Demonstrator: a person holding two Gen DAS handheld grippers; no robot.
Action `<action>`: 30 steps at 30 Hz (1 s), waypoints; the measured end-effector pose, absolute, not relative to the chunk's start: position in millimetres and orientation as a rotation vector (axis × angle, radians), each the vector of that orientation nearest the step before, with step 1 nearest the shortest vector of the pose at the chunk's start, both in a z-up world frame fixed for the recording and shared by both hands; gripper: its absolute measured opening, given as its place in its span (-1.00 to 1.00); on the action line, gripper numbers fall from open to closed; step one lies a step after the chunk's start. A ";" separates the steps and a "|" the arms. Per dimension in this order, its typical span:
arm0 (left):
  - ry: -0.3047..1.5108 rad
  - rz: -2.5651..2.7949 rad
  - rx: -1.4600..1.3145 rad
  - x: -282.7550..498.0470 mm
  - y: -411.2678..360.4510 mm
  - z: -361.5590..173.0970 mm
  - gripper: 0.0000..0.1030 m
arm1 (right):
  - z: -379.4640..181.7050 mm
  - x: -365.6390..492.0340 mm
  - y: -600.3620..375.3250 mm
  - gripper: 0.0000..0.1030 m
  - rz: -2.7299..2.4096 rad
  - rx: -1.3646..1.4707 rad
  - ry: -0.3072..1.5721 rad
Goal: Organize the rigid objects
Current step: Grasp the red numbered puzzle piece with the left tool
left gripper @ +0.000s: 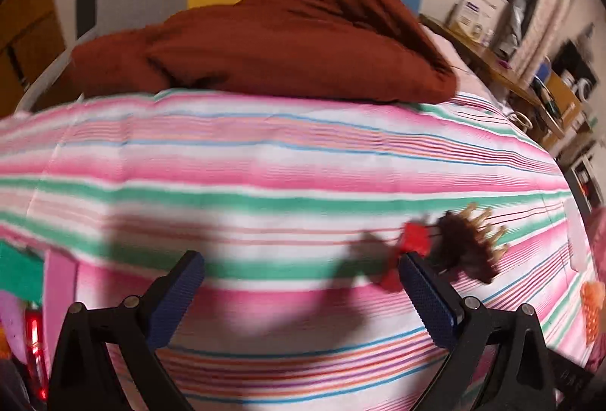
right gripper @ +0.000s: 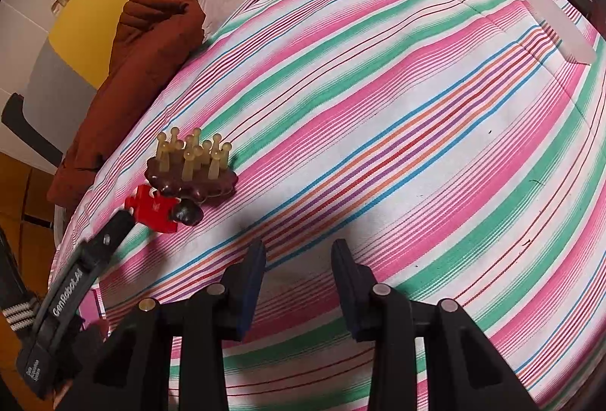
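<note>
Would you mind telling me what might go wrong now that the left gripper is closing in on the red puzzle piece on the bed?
1. The red puzzle piece lies touching the brown massager, so the open left gripper may nudge or catch the massager too.
2. The left wrist view is motion-blurred, and one finger already sits right at the piece; a hasty closure could push it aside.
3. The striped bedspread is soft, so a flat piece may sink and slip from the pads.

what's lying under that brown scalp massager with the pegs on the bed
The brown scalp massager lies pegs-up on the striped bedspread. A red puzzle piece sits at its handle end, touching it. Whether anything is beneath is hidden.
</note>
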State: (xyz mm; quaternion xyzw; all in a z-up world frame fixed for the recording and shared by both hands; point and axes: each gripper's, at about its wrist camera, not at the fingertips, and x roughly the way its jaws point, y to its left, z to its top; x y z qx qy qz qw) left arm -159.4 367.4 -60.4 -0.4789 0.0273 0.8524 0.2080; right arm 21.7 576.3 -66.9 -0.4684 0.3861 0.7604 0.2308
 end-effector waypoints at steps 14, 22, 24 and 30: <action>0.072 2.334 -1.194 -134.2 375.5 -53.3 1.00 | -66.0 28.0 575.9 -0.30 2.087 -1.279 1.101; 0.341 2.326 -1.208 -141.4 415.8 -64.0 1.00 | -64.6 31.0 574.2 -0.30 2.087 -1.282 1.095; 0.360 2.356 -1.210 -146.0 409.4 -68.4 0.99 | -64.6 31.5 576.3 -0.30 2.087 -1.283 1.094; 0.149 2.424 -1.263 -160.6 364.4 -71.9 0.98 | -64.5 32.0 576.3 -0.30 2.089 -1.283 1.124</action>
